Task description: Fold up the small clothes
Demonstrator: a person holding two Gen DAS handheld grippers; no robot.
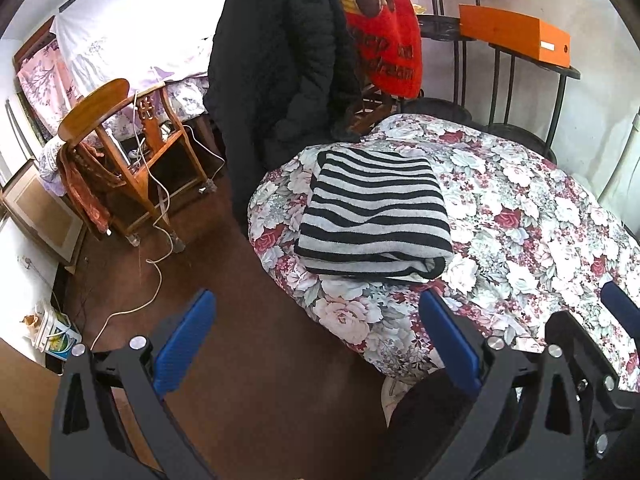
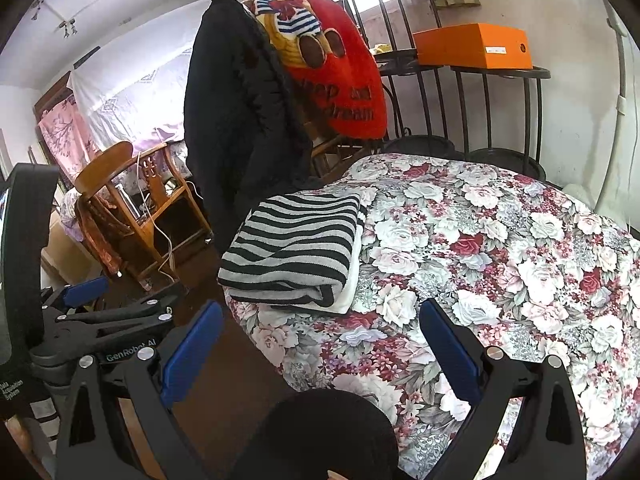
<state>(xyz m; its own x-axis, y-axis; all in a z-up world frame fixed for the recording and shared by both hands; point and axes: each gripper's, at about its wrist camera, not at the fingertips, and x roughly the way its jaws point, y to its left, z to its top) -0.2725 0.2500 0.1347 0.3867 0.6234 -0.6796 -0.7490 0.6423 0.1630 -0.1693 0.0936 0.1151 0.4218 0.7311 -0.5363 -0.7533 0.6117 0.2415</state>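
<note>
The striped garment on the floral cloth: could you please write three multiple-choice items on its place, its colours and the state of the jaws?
1. Where does the striped garment lie?
A. near the floral cloth's left edge
B. on the wooden chair
C. on the orange box

2. Its stripes are:
A. red and white
B. black and grey
C. blue and yellow

3. The left gripper and right gripper are:
A. both shut on the garment
B. both open, holding nothing
C. one shut on it

Answers: 1 A, it rests by that edge; 2 B, dark and pale bands alternate; 3 B, jaws spread, nothing between.

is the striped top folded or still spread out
Folded: the striped top lies as a compact rectangle with a doubled, rolled near edge on the floral cover.
</note>
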